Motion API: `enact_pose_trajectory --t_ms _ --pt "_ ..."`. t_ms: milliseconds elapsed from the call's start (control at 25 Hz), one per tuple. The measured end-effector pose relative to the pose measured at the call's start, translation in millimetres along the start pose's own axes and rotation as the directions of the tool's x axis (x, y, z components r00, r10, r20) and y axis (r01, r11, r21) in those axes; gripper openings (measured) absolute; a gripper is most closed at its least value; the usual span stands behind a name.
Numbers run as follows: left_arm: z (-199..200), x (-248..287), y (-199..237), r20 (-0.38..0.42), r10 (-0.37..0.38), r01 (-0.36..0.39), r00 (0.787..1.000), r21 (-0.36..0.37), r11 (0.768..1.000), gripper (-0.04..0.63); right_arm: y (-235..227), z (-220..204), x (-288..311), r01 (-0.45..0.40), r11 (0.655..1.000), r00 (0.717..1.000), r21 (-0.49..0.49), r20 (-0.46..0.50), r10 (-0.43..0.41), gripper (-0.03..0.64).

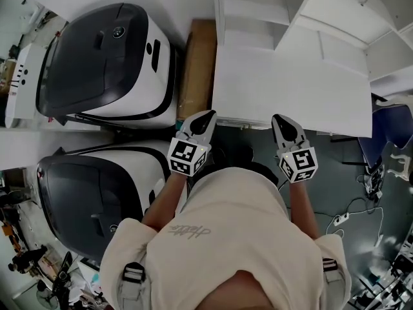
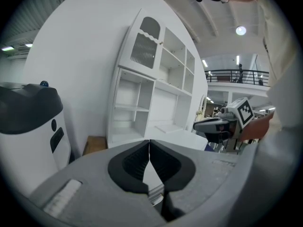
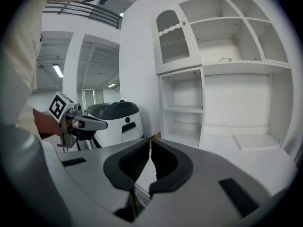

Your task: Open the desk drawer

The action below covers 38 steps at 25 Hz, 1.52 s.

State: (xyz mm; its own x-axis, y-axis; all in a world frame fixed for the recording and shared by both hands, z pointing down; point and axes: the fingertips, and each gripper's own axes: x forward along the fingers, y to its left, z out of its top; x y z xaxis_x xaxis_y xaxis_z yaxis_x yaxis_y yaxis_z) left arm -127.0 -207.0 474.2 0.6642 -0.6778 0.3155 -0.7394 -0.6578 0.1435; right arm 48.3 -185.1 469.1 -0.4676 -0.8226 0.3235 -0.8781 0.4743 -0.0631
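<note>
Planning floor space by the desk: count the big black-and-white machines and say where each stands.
2. The far machine stands left of the white desk, a brown board between them; the near machine sits by the left gripper. Others may lie out of view.

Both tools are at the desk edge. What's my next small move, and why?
Probably lower the right tool and open it: it and the left tool are shut, empty, hovering at the desk edge, with no drawer front in view.

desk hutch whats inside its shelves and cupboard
The open shelves look bare, apart from a small dark thing, perhaps a cable, on an upper one. The slatted cabinet door covers whatever is behind it.
</note>
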Motion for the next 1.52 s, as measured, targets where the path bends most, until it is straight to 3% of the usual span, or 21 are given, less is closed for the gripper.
enact_pose_trajectory --t_ms 600,840,1080,1360,1520 --pt "-14 11 -24 -0.032 -0.036 0.035 0.999 -0.010 0.999 0.014 -9 -33 -12 0.021 1.000 0.999 -0.006 -0.049 -0.021 0.058" --pt "-23 11 -30 -0.038 -0.027 0.026 0.999 -0.023 0.999 0.014 -5 -75 -3 -0.009 1.000 0.991 0.003 -0.130 0.010 0.057" --pt "-45 14 -29 -0.072 -0.009 0.005 0.997 -0.051 0.999 0.014 6 -145 18 -0.075 0.997 0.956 0.035 -0.283 0.081 0.057" --pt "-69 13 -21 -0.114 0.010 -0.019 0.993 -0.074 0.997 0.014 4 -220 48 -0.067 0.997 0.906 0.037 -0.417 0.077 0.057" --pt "-80 15 -18 -0.135 0.019 -0.032 0.991 -0.096 0.995 0.014 -3 -268 70 -0.064 0.997 0.860 0.048 -0.503 0.080 0.057"
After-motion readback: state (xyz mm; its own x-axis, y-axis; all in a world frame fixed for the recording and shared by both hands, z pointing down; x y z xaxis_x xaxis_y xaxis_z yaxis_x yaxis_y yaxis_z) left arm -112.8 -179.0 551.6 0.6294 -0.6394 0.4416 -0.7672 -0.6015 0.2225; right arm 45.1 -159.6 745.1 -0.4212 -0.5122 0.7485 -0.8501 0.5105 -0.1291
